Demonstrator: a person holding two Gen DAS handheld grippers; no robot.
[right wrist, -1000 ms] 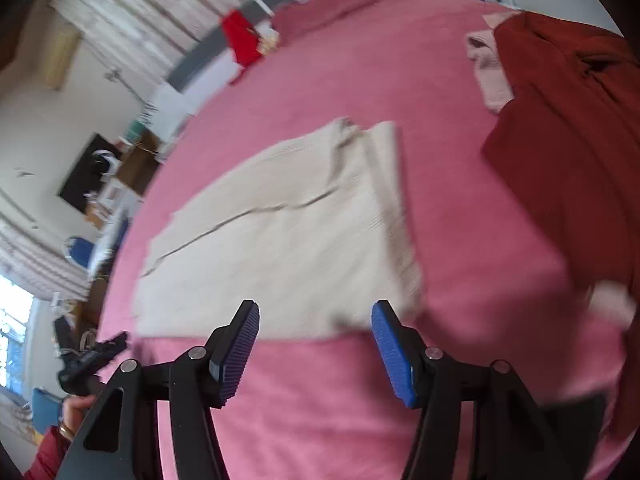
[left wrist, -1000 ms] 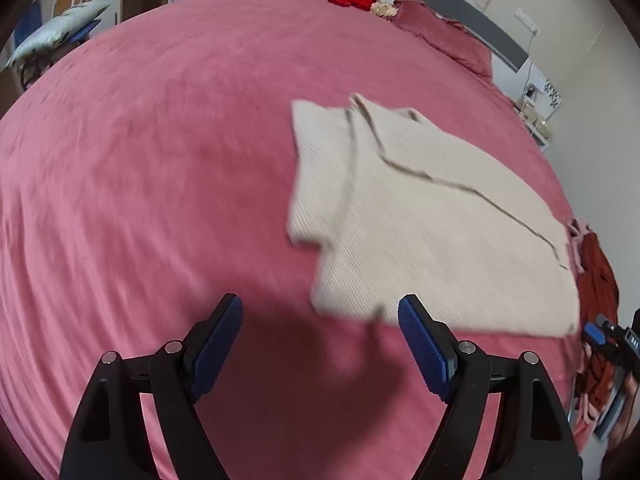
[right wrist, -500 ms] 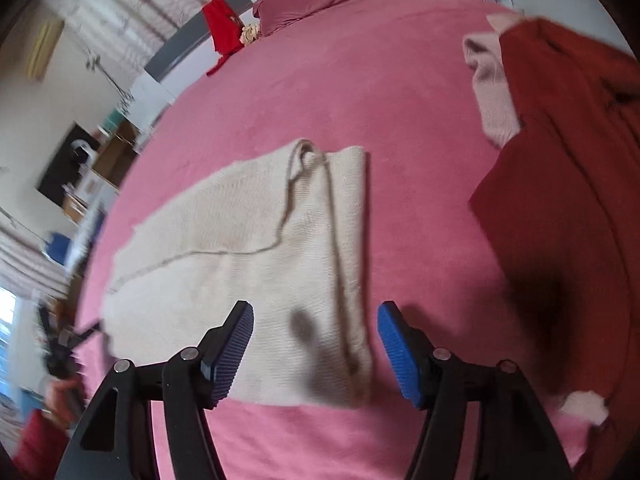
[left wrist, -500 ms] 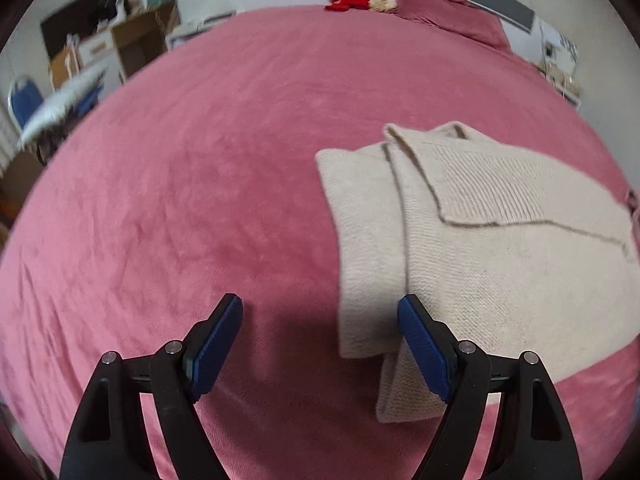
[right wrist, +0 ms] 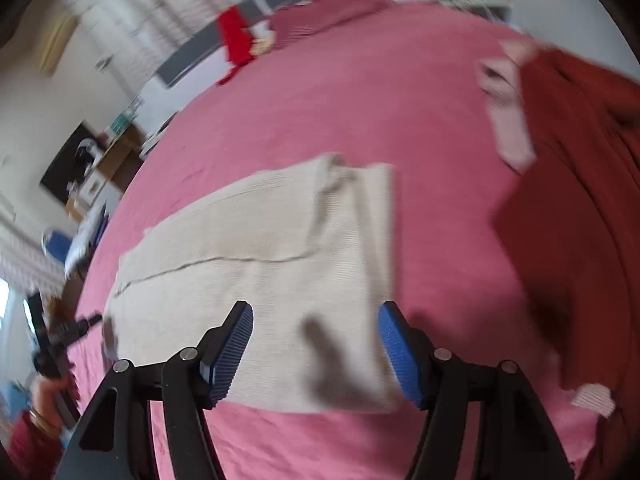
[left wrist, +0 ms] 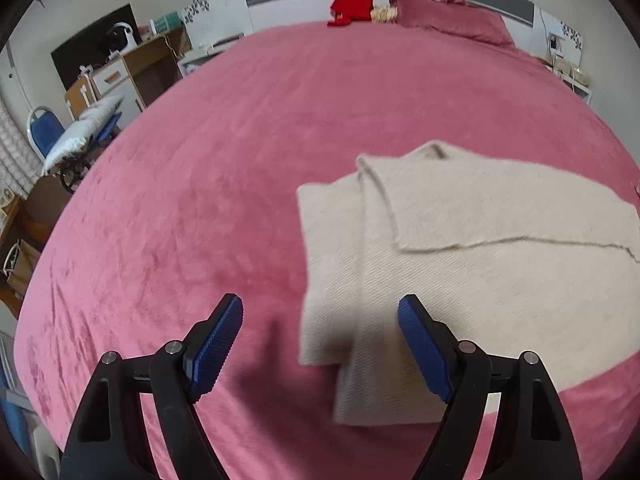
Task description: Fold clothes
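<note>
One cream sweater, one rust-red garment, one pink garment, two tools

Cream ribbed sweater on pink bedspread, rust-red garment, blue ridged gripper pads, black arms.

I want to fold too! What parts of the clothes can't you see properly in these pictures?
- Cream sweater: left wrist view, right end cut off by the edge.
- Dark red garment: right wrist view, blurred, runs off the edge.
- Pink garment: right wrist view, blurred, partly under the red one.
</note>
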